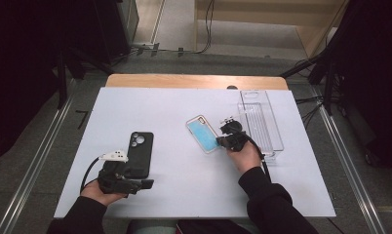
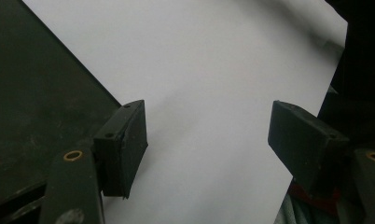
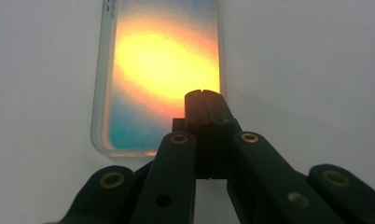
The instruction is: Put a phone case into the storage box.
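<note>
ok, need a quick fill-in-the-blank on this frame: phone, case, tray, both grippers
1. The right gripper has its fingers ____ over the phone case.
2. The left gripper sits beside the ____ phone.
3. The clear tray lies at the table's ____ side in the high view.

Missing words: shut; black; right

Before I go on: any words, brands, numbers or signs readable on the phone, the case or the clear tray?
None can be read.
Black phone: plain back with camera lenses, no legible logo.
Blue phone case: colour only in the high view and the right claw view, no lettering.
Clear tray: no label.
White table sheet: blank.
</note>
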Motion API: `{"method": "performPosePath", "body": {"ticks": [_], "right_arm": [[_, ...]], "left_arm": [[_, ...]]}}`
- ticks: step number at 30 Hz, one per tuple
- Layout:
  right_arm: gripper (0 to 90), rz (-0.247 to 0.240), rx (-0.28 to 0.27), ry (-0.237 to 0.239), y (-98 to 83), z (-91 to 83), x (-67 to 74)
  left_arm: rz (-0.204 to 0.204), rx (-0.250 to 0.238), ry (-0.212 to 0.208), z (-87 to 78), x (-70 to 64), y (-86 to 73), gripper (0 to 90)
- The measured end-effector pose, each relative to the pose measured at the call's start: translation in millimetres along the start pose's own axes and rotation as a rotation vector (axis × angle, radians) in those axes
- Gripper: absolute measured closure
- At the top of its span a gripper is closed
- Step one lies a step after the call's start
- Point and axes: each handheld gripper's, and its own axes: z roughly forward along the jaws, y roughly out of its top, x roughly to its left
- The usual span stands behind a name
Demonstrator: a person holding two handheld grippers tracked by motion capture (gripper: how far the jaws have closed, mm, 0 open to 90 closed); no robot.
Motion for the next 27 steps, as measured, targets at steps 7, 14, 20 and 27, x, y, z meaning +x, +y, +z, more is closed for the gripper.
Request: {"method": "performPosePath", "body": {"ticks": [7,14,20,27], "right_arm": [[80.3,-0.011,-0.060,0.023,-3.3,-8.0,7.0],[59.9,-0.057,-0.102,0.201,-14.0,-33.8,8.0],[42.6,-0.101,-0.121,0.307,-24.7,-48.2,5.2],[34.2,-0.149,-0.159,0.349,-46.0,-64.7,-2.0]], "left_arm": [[-0.004,-0.008,-0.002,-0.3,0.2,-0.3,28.4],[-0.008,-0.014,-0.005,-0.7,-0.1,0.3,28.4],[-0.012,-0.021,-0.011,-1.4,-0.3,1.1,28.4],[0.005,-0.024,-0.011,-0.7,-1.8,1.6,28.3]]}}
